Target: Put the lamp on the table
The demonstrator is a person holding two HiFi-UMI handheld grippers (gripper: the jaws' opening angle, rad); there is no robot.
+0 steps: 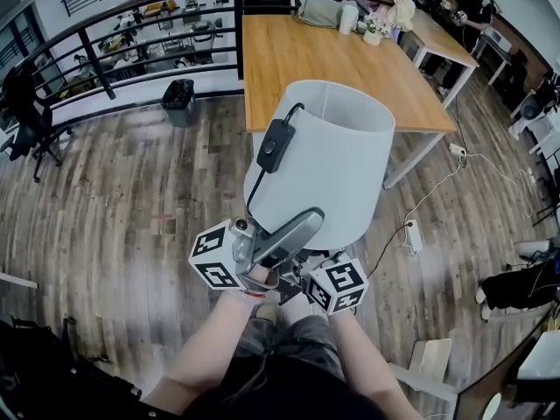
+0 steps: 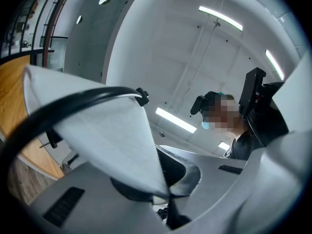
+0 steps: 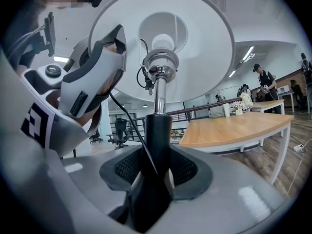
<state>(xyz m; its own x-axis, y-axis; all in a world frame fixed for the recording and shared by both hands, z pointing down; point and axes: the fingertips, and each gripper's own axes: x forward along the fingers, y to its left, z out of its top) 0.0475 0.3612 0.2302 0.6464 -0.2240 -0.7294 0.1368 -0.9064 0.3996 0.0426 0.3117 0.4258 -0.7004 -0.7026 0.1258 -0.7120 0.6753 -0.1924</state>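
Observation:
The lamp's white drum shade (image 1: 328,160) hangs in the air over the wood floor, just short of the wooden table (image 1: 306,59). A black cord with an inline switch (image 1: 273,145) runs down the shade's front. My left gripper (image 1: 297,227) is shut on the shade's lower rim; the left gripper view shows the rim (image 2: 122,145) pinched between the jaws of the left gripper (image 2: 163,191). My right gripper (image 1: 337,285) sits under the shade, its jaws hidden there. In the right gripper view the right gripper (image 3: 156,177) is shut on the lamp's black stem (image 3: 157,135), below the bulb socket (image 3: 161,62).
The table's far end holds a cup, flowers and a bag (image 1: 372,16). A curved railing (image 1: 131,33) runs behind the table, with a black bin (image 1: 179,101) by it. A power strip (image 1: 411,234) and cable lie on the floor at right. A person (image 1: 472,7) stands far back right.

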